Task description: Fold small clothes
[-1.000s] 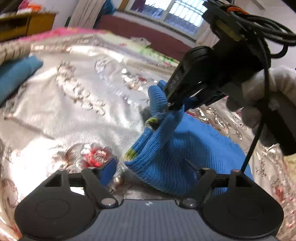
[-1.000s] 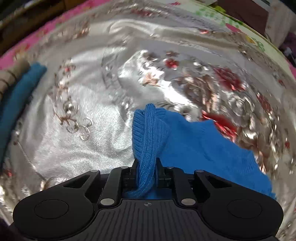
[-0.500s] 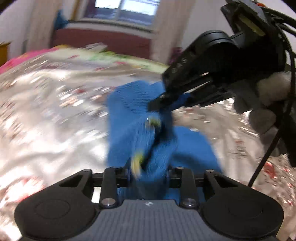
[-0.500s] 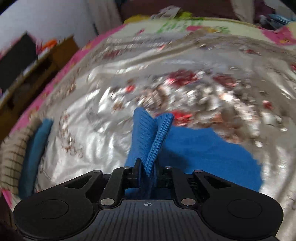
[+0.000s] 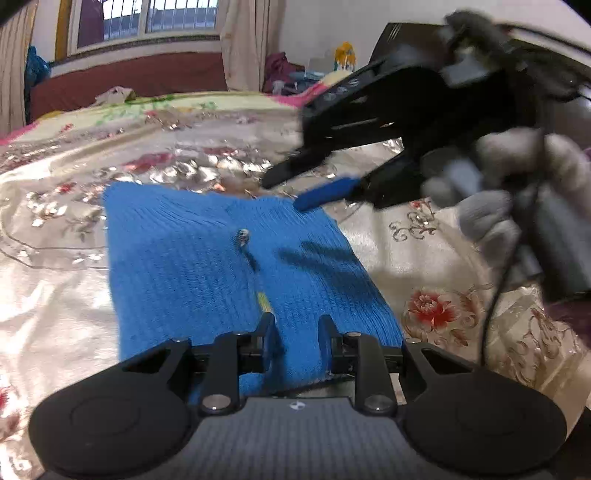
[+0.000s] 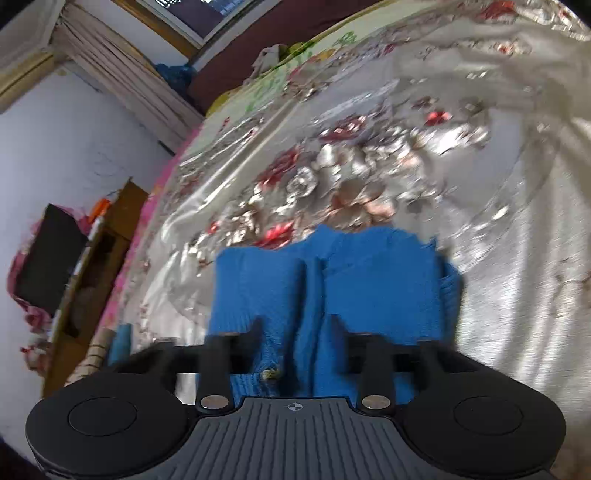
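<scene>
A small blue knitted garment (image 5: 207, 266) lies spread and folded flat on the shiny floral bedspread (image 5: 66, 295). It has a small silver button near its middle. My left gripper (image 5: 295, 325) is open, its fingers over the garment's near edge with cloth between them, not pinched. My right gripper (image 5: 284, 192) hovers open and empty just above the garment's far right corner in the left wrist view, held by a gloved hand. In the right wrist view the right gripper (image 6: 295, 328) is open above the garment (image 6: 369, 295), blurred by motion.
A wooden shelf (image 6: 99, 266) with a black box stands left of the bed. Folded teal and striped clothes (image 6: 114, 343) lie at the bed's left edge. A window (image 5: 147, 18), curtains and a dark red headboard are at the far end.
Both grippers held the blue garment shut and lifted; now it lies flat on the bedspread. Both grippers have opened, and the right one has pulled up and back.
</scene>
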Tool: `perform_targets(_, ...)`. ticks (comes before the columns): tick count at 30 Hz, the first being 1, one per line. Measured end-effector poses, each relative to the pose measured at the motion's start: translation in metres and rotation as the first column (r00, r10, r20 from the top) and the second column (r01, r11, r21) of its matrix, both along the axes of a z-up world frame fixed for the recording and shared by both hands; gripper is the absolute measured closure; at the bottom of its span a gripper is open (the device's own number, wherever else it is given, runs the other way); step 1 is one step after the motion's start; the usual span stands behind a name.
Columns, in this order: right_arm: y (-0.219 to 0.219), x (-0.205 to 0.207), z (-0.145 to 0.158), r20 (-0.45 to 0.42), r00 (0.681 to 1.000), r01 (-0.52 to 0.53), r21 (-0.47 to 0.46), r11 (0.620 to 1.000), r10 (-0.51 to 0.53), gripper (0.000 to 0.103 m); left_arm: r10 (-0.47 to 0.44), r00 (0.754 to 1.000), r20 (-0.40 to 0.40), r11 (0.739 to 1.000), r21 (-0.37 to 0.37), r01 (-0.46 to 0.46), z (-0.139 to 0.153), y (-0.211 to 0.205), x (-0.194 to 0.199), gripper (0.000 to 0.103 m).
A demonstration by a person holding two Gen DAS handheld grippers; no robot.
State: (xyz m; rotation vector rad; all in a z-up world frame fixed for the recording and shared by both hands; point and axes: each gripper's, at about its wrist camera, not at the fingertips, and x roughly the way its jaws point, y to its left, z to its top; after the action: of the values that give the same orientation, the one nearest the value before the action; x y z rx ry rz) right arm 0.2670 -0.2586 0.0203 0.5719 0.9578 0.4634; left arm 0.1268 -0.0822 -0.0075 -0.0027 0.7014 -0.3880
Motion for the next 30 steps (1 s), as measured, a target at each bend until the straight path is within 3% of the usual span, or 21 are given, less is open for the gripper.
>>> perform_targets(2,0.009,0.007,-0.006,-0.006,1.0,-0.005,0.031,1.0,0.006,0.046,0.014,1.0,0.015,1.0,-0.001,-0.014,0.003,0.007,-0.008,0.069)
perform_targets(5,0.021,0.02,-0.015,-0.036,0.999,-0.009,0.062,0.998,0.012,0.037,0.025,0.999,0.047,1.0,-0.002,-0.025,0.008,0.017,-0.021,0.066)
perform_targets(11,0.043,0.035,-0.037,-0.096,0.995,-0.033,-0.027,0.999,0.03,0.035,0.087,0.992,0.091,0.996,-0.031,-0.084,0.018,0.042,-0.024,0.057)
perform_targets(16,0.042,0.036,-0.041,-0.091,0.994,-0.047,0.094,0.995,0.055,0.034,0.138,0.988,0.07,0.99,-0.052,-0.135,0.013,0.062,-0.017,0.056)
perform_targets(19,0.045,0.039,-0.04,-0.062,0.995,-0.072,0.107,0.992,0.079,0.034,0.101,0.988,0.114,0.994,0.026,-0.104,0.01,0.052,-0.02,0.053)
perform_targets(22,0.051,0.049,-0.047,-0.079,0.995,-0.063,0.041,0.997,0.066,0.034,0.069,0.988,0.137,0.993,0.084,-0.081,0.003,0.044,-0.02,0.05)
perform_targets(26,0.056,0.053,-0.049,-0.068,0.994,-0.082,0.087,0.993,0.088,0.034,0.047,0.987,0.156,0.99,0.127,-0.067,0.0,0.041,-0.02,0.048)
perform_targets(30,0.063,0.048,-0.041,-0.013,0.992,-0.125,0.083,0.989,0.127,0.056,0.031,0.986,0.164,0.983,0.173,-0.06,-0.004,0.041,-0.019,0.047)
